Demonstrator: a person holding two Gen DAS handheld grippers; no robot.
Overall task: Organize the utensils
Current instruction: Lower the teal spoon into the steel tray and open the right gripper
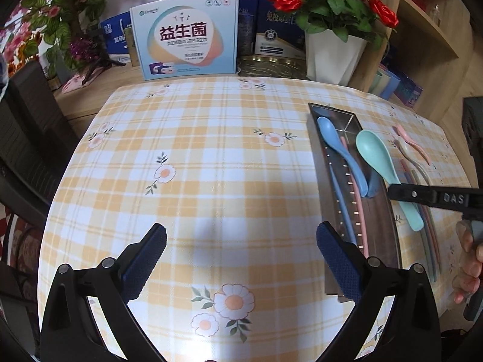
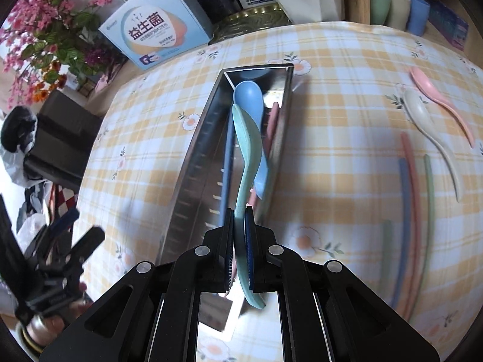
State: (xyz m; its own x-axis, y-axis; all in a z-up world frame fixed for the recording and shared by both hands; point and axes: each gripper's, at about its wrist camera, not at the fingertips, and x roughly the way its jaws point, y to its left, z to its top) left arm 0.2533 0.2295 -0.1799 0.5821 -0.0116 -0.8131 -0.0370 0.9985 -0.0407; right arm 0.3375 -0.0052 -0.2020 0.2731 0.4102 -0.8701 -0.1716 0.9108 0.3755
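Note:
A long steel tray (image 1: 375, 226) (image 2: 193, 157) lies on the checked tablecloth. A blue spoon (image 1: 338, 147) (image 2: 249, 96) and blue and pink chopsticks lie in it. My right gripper (image 2: 240, 220) is shut on the handle of a mint-green spoon (image 2: 246, 147) and holds it above the tray; the left wrist view shows the spoon (image 1: 377, 160) and the right gripper's finger (image 1: 422, 194). My left gripper (image 1: 241, 238) is open and empty over the cloth, left of the tray. A pink spoon (image 2: 434, 93), a cream spoon (image 2: 422, 114) and several loose chopsticks (image 2: 407, 187) lie right of the tray.
A probiotic box (image 1: 187, 36), flower pots (image 1: 332, 57) and dark boxes stand along the table's far edge. Pastel cups (image 2: 398, 6) stand at the far right. A dark chair (image 2: 60, 138) stands at the left.

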